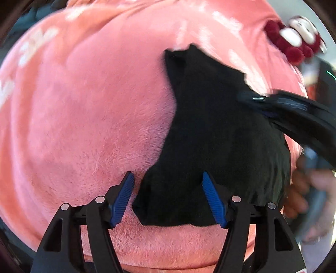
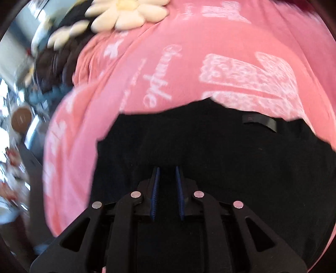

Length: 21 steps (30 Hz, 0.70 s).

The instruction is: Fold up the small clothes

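**Two grippers over a black garment on pink fleece**

Two hand-held grippers point steeply down at a small black garment (image 1: 212, 134) that lies on a pink blanket (image 1: 88, 109) printed with white lettering.

From the left wrist view we see the left gripper (image 1: 168, 197) with its blue pads spread wide. The garment's lower corner sits in the gap between the fingers, but neither pad presses on it, so this gripper is released. At the right edge of that view the right gripper (image 1: 289, 109) reaches onto the cloth, blurred, with a person's hand (image 1: 310, 201) below it.

From the right wrist view we see the right gripper (image 2: 168, 178) with its pads drawn close together, a narrow slit between them, directly above the black cloth. Black fabric fills the slit, though we cannot tell for certain whether it is pinched. A small label (image 2: 260, 121) shows on the garment. A white daisy-shaped cushion (image 2: 128, 12) lies beyond the blanket's far edge.
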### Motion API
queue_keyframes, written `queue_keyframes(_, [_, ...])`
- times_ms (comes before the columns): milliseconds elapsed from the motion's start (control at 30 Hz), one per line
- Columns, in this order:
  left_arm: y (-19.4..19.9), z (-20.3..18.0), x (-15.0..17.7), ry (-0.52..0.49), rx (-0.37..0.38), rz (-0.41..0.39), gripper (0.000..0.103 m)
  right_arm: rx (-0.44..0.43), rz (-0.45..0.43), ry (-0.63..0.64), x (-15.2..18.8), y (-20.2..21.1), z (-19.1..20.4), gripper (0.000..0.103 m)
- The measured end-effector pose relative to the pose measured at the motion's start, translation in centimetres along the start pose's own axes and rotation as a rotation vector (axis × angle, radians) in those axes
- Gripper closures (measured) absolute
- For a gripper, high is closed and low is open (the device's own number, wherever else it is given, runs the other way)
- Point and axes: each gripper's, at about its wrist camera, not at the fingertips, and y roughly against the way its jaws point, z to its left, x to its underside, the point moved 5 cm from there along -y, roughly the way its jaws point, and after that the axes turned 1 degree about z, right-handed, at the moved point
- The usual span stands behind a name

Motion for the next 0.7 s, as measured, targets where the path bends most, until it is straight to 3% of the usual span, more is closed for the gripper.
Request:
queue_keyframes(67, [0.1, 0.0, -0.3, 0.016, 0.048, -0.015, 0.036, 0.032, -0.051, -0.016, 1.3, 3.4, -2.5, 0.087])
queue_keyframes(133, [-0.1, -0.2, -0.6, 0.027, 0.085, -0.014, 0.037, 0.084, -0.077, -0.044, 3.6, 6.3, -5.9, 0.080])
queue_keyframes(200, [-0.3, -0.4, -0.7, 0.049, 0.139, 0.000, 0.058, 0.168, -0.105, -0.116, 7.3, 9.7, -10.7, 0.057])
queue_keyframes(300, [-0.7, 0.0, -0.8, 0.109, 0.175, 0.023, 0.069, 0.301, -0.116, -0.202, 11.1, 12.6, -17.3, 0.047])
queue_keyframes(333, [-0.7, 0.2, -0.8, 0.124, 0.185, 0.031, 0.076, 0.311, -0.096, -0.227, 12.2, 12.6, -18.9, 0.046])
queue_keyframes(367, [-0.9, 0.4, -0.5, 0.149, 0.219, 0.057, 0.091, 0.315, -0.073, -0.257, 13.3, 12.5, -20.4, 0.046])
queue_keyframes(433, [-1.1, 0.8, -0.3, 0.199, 0.249, 0.072, 0.093, 0.269, -0.020, -0.313, 15.2, 11.5, -22.6, 0.046])
queue_keyframes(467, [-1.1, 0.6, -0.3, 0.195, 0.238, 0.067, 0.093, 0.226, -0.008, -0.324, 15.7, 10.9, -23.1, 0.047])
queue_keyframes(500, [-0.9, 0.2, -0.4, 0.176, 0.214, 0.061, 0.094, 0.196, 0.002, -0.327, 16.1, 10.3, -23.2, 0.055])
queue_keyframes(533, [-0.8, 0.1, -0.5, 0.168, 0.202, 0.063, 0.094, 0.180, 0.021, -0.340, 16.3, 9.8, -23.5, 0.093])
queue_keyframes(567, [-0.7, -0.2, -0.5, 0.163, 0.186, 0.063, 0.094, 0.170, -0.009, -0.362, 16.0, 10.5, -23.6, 0.100])
queue_keyframes(633, [-0.8, -0.6, -0.8, 0.155, 0.158, 0.070, 0.094, 0.180, -0.074, -0.344, 15.0, 12.3, -23.0, 0.100])
queue_keyframes(700, [-1.0, -0.8, -0.9, 0.129, 0.114, 0.078, 0.094, 0.189, -0.007, -0.304, 15.5, 10.5, -23.4, 0.099])
